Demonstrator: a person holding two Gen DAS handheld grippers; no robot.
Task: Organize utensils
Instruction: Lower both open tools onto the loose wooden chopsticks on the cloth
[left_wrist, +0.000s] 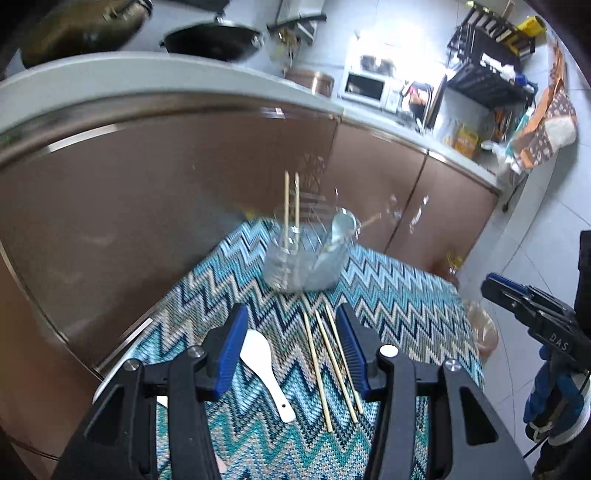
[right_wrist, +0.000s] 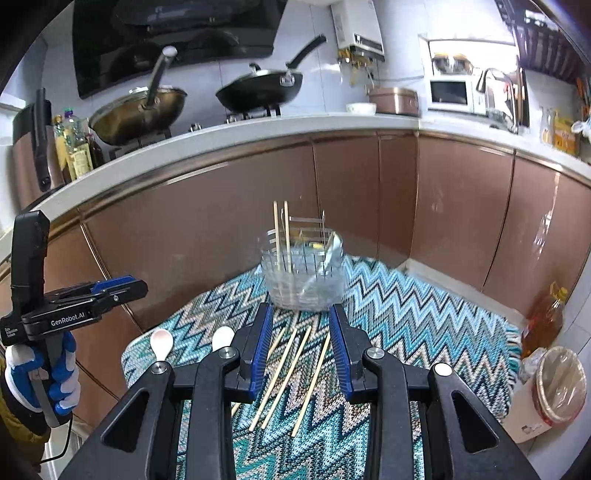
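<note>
On the table with the zigzag cloth (right_wrist: 406, 314), a clear utensil holder (right_wrist: 303, 273) stands at the far side with two chopsticks (right_wrist: 280, 236) upright in it and a spoon (right_wrist: 330, 254) leaning inside. Loose chopsticks (right_wrist: 284, 376) and two white spoons (right_wrist: 161, 343) lie nearer. The left hand-held gripper (left_wrist: 291, 350) and the right hand-held gripper (right_wrist: 301, 350) both hang above the cloth, jaws partly apart and holding nothing.
</note>
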